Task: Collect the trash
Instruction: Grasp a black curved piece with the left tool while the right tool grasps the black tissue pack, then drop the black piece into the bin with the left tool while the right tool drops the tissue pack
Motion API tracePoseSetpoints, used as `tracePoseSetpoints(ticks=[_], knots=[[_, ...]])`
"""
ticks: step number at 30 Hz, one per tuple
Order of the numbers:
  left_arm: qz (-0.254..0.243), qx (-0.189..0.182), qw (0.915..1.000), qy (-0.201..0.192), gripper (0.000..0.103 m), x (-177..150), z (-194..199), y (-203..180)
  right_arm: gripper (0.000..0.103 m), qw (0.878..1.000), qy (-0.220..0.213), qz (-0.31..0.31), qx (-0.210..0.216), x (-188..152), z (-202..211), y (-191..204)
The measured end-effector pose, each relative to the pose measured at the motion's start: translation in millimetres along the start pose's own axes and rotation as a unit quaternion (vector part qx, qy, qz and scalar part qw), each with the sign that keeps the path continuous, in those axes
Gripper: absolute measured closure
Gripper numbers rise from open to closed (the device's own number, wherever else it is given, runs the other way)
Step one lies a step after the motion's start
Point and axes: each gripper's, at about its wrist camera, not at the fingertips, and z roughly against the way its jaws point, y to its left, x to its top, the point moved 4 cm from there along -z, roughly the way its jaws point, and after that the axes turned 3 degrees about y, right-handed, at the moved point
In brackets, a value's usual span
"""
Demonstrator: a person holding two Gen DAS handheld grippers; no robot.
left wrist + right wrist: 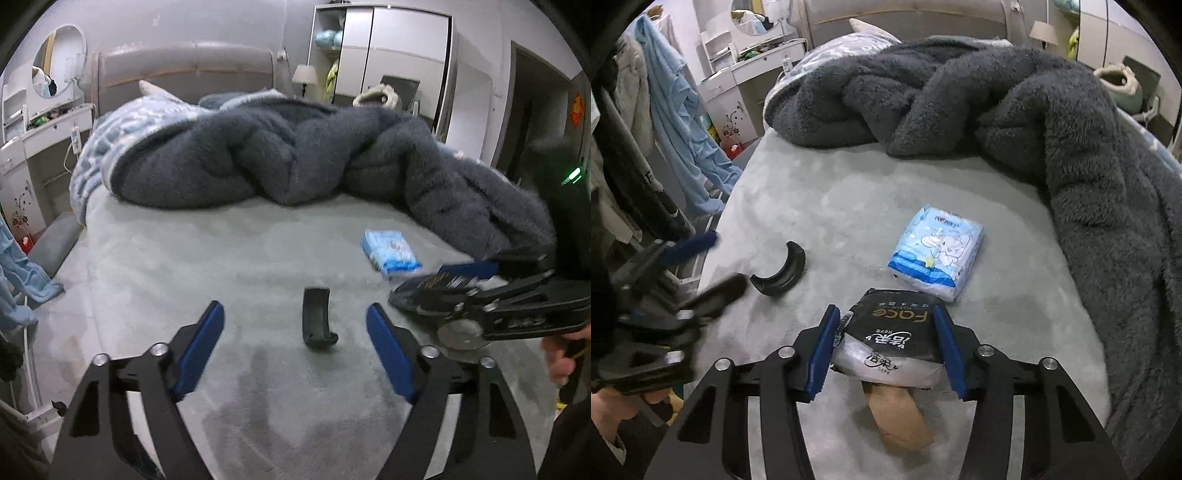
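Note:
A black curved plastic piece point(317, 318) lies on the grey bed sheet point(207, 258), just ahead of my open, empty left gripper point(295, 325); it also shows in the right wrist view point(781, 269). My right gripper point(884, 332) is shut on a black and white tissue pack point(890, 339), which also shows in the left wrist view point(436, 286). A brown cardboard tube point(899, 417) lies under the pack. A blue and white tissue pack point(936, 256) lies just beyond on the sheet and also shows in the left wrist view point(389, 251).
A dark fluffy blanket point(295, 155) is heaped across the far and right side of the bed. A headboard point(184, 70), dressing table point(48, 125) and wardrobe point(391, 51) stand behind. Blue clothes point(676, 122) hang at the bed's left edge.

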Motion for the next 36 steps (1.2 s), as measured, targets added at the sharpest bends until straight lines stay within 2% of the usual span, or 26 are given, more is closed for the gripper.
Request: tracePoseSetpoints(ticks=[6,11,13,17,19,27,32,36], knots=[[-0.005,0.001,0.9997,0.023,0.039,-4.9,-21.9,-9.9,0.051,0.999,-0.037,-0.003,0.02,4.6,22.5,-3.4],[0.006,-0.006,0.9992,0.039,0.051,-2.7,-37.4,-11.0,0.051,0.999,-0.041,-0.003,0.033,0.7,29.1,-4.4],[0.011,-0.006,0.9986,0.051,0.06,-3.0,-45.1,-10.3,0.051,0.999,-0.041,-0.003,0.034,-1.1,30.8,-4.9],[0.01,-0.008,0.998,0.062,0.069,-2.5,-51.3,-12.4,0.051,0.999,-0.037,-0.002,0.039,-3.5,28.3,-3.3],[0.012,-0.008,0.9976,0.068,0.08,-2.2,-53.4,-12.7,0.051,0.999,-0.036,0.0,0.041,-2.3,28.3,0.2],[0.064,-0.023,0.9949,0.074,0.082,0.3,-37.5,1.1,0.051,0.997,-0.039,0.006,0.061,5.6,31.8,20.8],[0.097,0.008,0.9919,0.081,0.082,-9.2,-13.1,23.4,0.051,0.996,-0.046,0.021,0.079,9.2,39.2,45.8],[0.127,0.044,0.9859,0.1,0.082,-23.7,6.3,46.1,0.051,0.993,-0.052,0.038,0.094,8.0,45.1,67.2]])
